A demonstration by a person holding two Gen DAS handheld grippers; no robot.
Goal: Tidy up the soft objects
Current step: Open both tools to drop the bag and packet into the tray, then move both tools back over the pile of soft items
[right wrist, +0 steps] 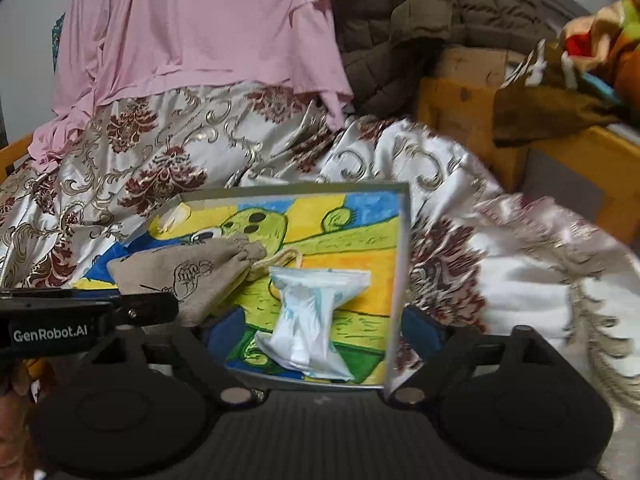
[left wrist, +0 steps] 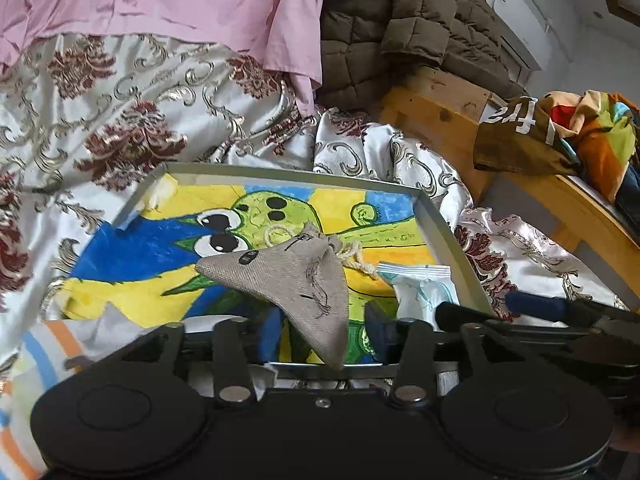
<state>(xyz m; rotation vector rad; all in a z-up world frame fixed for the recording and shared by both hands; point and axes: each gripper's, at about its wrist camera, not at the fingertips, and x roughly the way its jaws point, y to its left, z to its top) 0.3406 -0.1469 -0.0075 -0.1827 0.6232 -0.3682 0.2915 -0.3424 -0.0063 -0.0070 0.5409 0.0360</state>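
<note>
Left tool (left wrist: 326,336) open over burlap pouch (left wrist: 288,276); right tool (right wrist: 320,344) open over plastic packet (right wrist: 312,320). Both lie in tray (left wrist: 448,240); release step, next retract.

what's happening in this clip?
A person with a gripper in each hand is sorting soft items into a tray lined with a cartoon picture, set on a bed. A burlap pouch and a plastic packet both lie in the tray. The left gripper stands open with the pouch's corner between its fingers, not pinched. The right gripper is open around the packet without pressing it. Both items look just released.
</note>
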